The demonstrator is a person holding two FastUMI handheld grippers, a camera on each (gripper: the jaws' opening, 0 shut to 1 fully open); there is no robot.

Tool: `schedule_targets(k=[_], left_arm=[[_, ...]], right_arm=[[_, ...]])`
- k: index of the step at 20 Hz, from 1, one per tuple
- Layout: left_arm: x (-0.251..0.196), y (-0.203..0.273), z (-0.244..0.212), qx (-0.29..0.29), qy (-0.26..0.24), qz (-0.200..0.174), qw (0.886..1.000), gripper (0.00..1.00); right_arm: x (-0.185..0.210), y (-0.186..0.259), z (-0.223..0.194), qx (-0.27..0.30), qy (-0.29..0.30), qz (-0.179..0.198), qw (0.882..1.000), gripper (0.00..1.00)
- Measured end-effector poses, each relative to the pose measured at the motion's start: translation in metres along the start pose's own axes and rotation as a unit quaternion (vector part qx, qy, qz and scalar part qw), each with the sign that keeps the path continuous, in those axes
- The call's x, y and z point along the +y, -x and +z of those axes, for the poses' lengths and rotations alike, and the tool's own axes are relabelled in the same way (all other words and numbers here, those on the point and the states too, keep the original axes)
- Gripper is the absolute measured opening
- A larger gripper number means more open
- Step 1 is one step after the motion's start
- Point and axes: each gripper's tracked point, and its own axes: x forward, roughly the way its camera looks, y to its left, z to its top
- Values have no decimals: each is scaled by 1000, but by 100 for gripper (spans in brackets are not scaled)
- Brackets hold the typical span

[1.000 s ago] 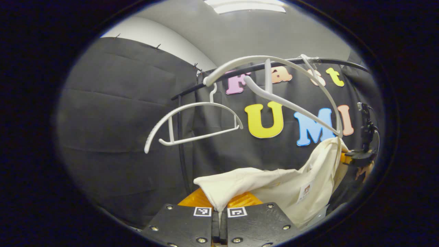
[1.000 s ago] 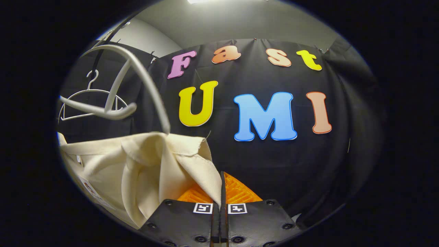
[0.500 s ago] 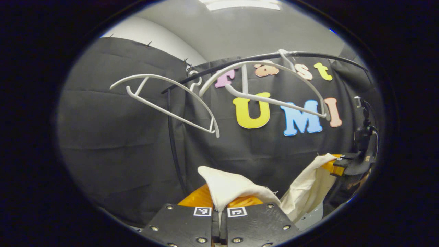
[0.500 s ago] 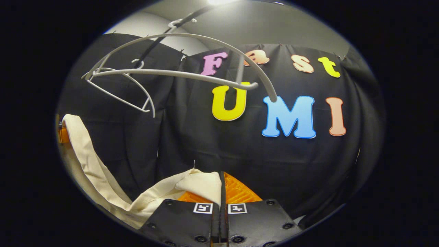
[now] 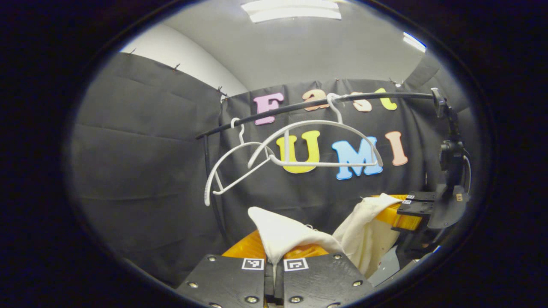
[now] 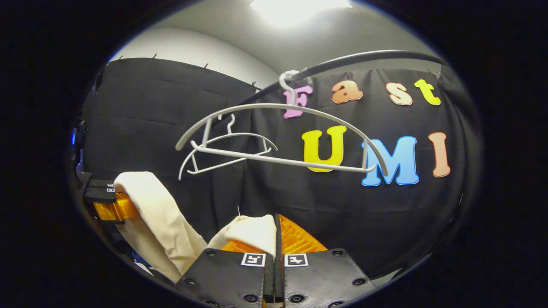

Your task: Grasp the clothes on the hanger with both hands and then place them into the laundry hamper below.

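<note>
A cream garment (image 5: 291,233) hangs slack between my two grippers, off the hangers. My left gripper (image 5: 274,248) is shut on one corner of it at the bottom of the left gripper view. My right gripper (image 6: 276,239) is shut on the other corner of the garment (image 6: 252,231) at the bottom of the right gripper view. The right gripper (image 5: 411,209) also shows at the right of the left gripper view, and the left gripper (image 6: 107,203) at the left of the right gripper view, cloth draped from each. Two bare white hangers (image 5: 317,145) (image 6: 274,141) hang on the black rail (image 5: 308,107). The hamper is hidden.
The black rail (image 6: 364,57) runs across the upper part of both views, with a black upright post (image 5: 212,188) at its left end. A second, smaller white hanger (image 5: 233,169) sits behind the first. A ceiling light (image 5: 291,10) glows overhead.
Both grippers have dropped lower and drawn nearer each other with the garment, which came free of the hanger. The two empty hangers swung and now hang nearly level above.
</note>
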Motion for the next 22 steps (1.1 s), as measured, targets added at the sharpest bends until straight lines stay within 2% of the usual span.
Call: schedule_targets(k=[3,6,10,16,22], left_arm=[[14,22,-4,12,-17,-1,1000,2],[19,35,-14,20,-2,1,1000,2],[38,30,-67,56,16,28,998,2],[60,18,-144,108,54,67,990,2],[46,-41,-207,144,60,79,985,2]], right_arm=[[46,8,2,-1,-7,34,999,2],[82,13,-6,5,-5,66,998,2],[98,1,-52,40,-3,84,996,2],[114,7,-136,112,-6,82,990,2],[98,-9,-223,169,5,56,984,2]])
